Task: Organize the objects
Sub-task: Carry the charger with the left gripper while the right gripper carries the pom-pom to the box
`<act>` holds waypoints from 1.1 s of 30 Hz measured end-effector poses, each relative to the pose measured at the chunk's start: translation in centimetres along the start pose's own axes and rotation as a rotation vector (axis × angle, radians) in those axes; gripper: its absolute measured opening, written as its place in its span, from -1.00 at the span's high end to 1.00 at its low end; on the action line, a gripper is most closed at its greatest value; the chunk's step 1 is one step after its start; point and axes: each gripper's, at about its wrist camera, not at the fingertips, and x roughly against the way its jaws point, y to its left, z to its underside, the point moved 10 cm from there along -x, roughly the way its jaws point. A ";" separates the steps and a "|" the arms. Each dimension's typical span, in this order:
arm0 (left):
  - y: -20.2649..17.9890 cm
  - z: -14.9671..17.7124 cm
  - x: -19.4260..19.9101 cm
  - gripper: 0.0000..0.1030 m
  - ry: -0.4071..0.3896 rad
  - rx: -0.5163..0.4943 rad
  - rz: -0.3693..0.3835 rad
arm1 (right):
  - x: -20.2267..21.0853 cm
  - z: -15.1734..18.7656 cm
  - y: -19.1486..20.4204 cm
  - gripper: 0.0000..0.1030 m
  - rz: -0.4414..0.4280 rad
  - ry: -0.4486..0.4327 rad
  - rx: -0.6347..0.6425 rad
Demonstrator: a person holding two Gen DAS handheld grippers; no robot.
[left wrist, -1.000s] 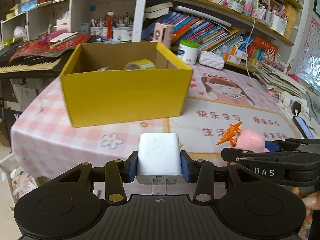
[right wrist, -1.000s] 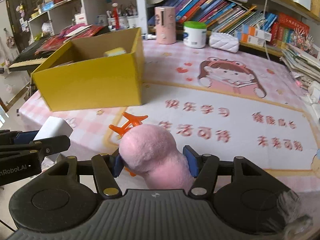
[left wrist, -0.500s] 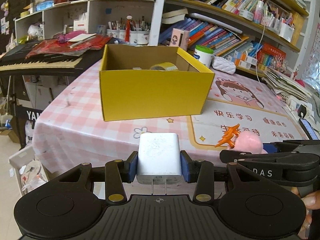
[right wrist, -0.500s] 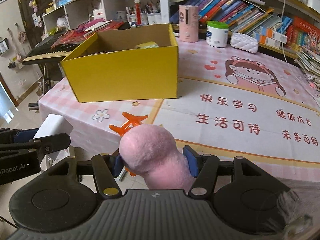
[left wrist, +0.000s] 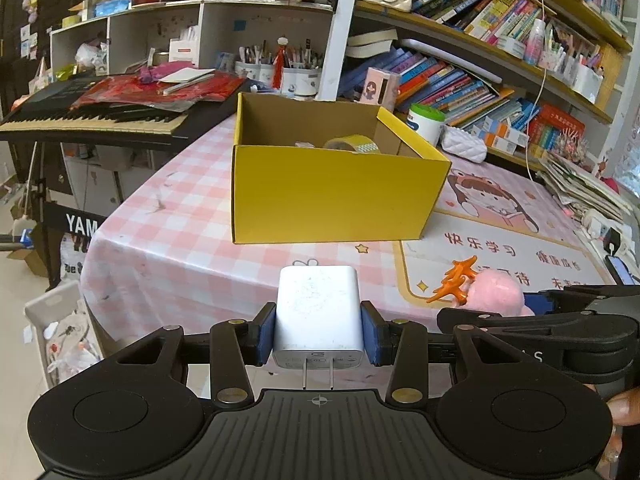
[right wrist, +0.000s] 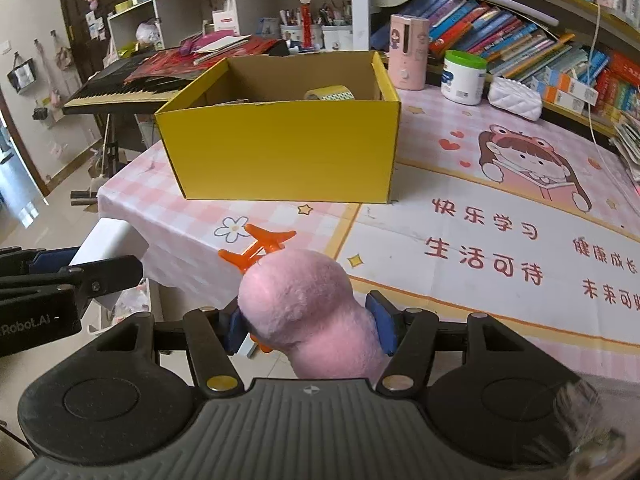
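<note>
At lower centre of the left wrist view, a white rectangular plastic charger [left wrist: 319, 314], prongs toward the camera, is clamped between the blue pads of the left gripper [left wrist: 319, 338]. A pink plush toy with orange plastic feet [right wrist: 306, 312] is likewise gripped by the right gripper [right wrist: 308, 330], low in its own frame. An open yellow cardboard box [right wrist: 280, 152] is seen ahead and above both loads, slightly left of the right gripper, on the pink checked tablecloth [left wrist: 180, 236]; neither gripper is judged clearly nearer.
</note>
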 end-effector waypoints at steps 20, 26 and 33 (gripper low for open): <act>-0.1 -10.0 -1.2 0.20 -0.176 0.024 -0.053 | -1.4 -11.0 -0.5 -0.13 -0.054 -0.208 0.044; -0.5 -14.1 -3.9 0.20 -0.219 0.035 -0.073 | -2.5 -17.3 -1.0 -0.13 -0.086 -0.297 0.075; -0.3 -16.0 -7.7 0.20 -0.201 0.035 -0.116 | -5.8 -21.7 -1.9 -0.13 -0.103 -0.312 0.117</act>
